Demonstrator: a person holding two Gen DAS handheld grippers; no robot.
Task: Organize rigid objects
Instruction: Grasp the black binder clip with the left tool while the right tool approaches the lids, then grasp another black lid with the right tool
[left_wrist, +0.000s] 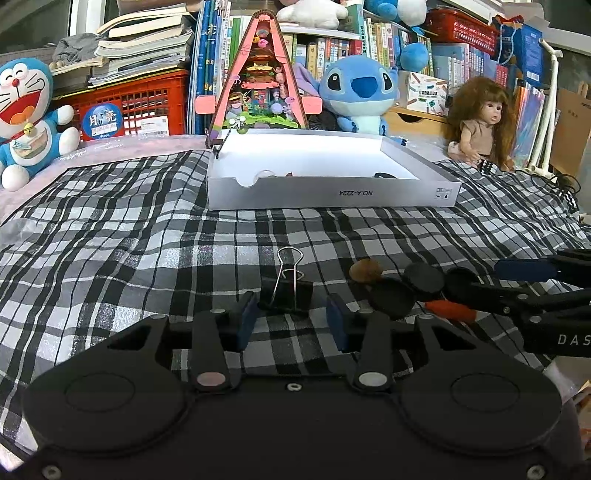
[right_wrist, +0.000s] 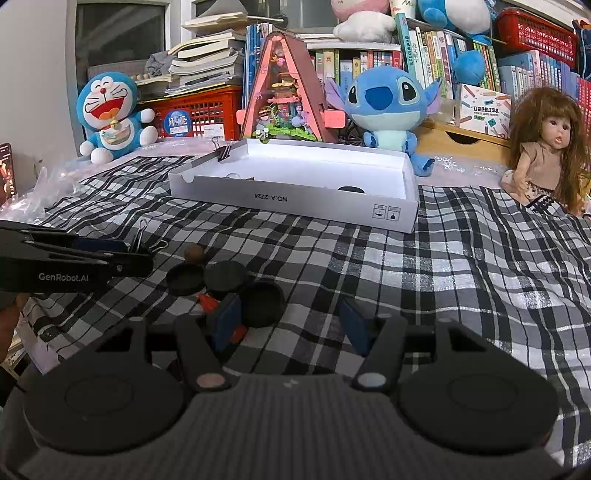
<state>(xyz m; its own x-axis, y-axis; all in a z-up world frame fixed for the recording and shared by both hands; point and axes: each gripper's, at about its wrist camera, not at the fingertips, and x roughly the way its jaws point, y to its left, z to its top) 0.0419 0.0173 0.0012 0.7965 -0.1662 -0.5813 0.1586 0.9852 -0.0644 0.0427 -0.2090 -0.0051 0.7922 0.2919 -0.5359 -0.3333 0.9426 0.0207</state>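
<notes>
Left claw (left_wrist: 290, 317) stands open astride a stiff, light binder clip (left_wrist: 285, 293), best pinched across its black body, near the white box (left_wrist: 332, 194).

"NO.A-2224" is printed upside down on the front wall of the white box (right_wrist: 295, 201). "GenRobot.AI" is read on the left hand-held gripper (right_wrist: 110, 254). "Moon" is seen on the round blue sticker (left_wrist: 102, 122) of the red crate (left_wrist: 147, 99).
</notes>
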